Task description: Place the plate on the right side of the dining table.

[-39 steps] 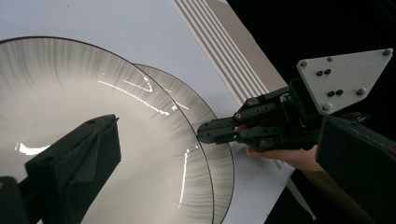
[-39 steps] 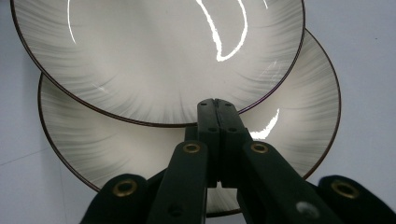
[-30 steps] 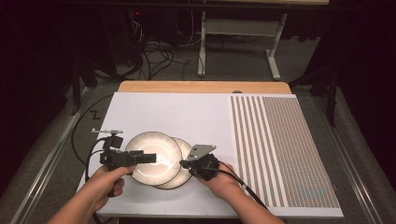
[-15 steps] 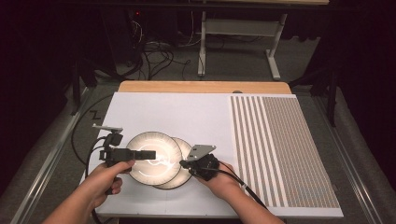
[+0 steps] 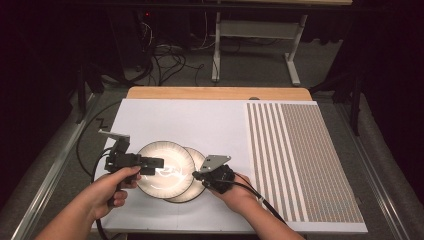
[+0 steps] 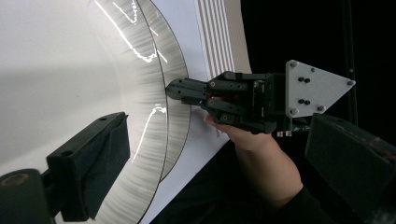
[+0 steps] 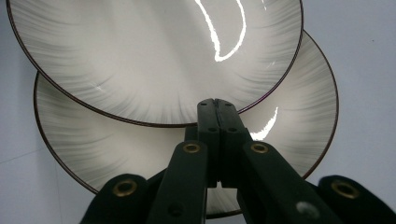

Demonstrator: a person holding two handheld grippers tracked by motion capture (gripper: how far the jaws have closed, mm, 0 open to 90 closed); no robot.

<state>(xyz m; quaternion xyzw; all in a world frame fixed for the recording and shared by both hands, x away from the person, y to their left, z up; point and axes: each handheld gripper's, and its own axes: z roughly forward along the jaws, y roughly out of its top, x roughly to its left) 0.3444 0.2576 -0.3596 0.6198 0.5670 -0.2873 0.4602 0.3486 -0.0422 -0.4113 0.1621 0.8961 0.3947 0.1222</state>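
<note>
My left gripper (image 5: 150, 163) is spread over the top plate (image 5: 167, 167), right gripper (image 7: 217, 108) pressed together w/ nothing pinched on the lower plate (image 7: 299, 116), so the top plate can slide off.

This looks like a lab or test room, kept dark around a lit work surface. A white table (image 5: 200, 120) with a wooden edge fills the lower middle of the high view, with a striped mat (image 5: 300, 160) on its right half. Loose cables (image 5: 165, 55) lie on the grey carpet at upper left, beside a white metal stand (image 5: 255, 35) at top centre.
</note>
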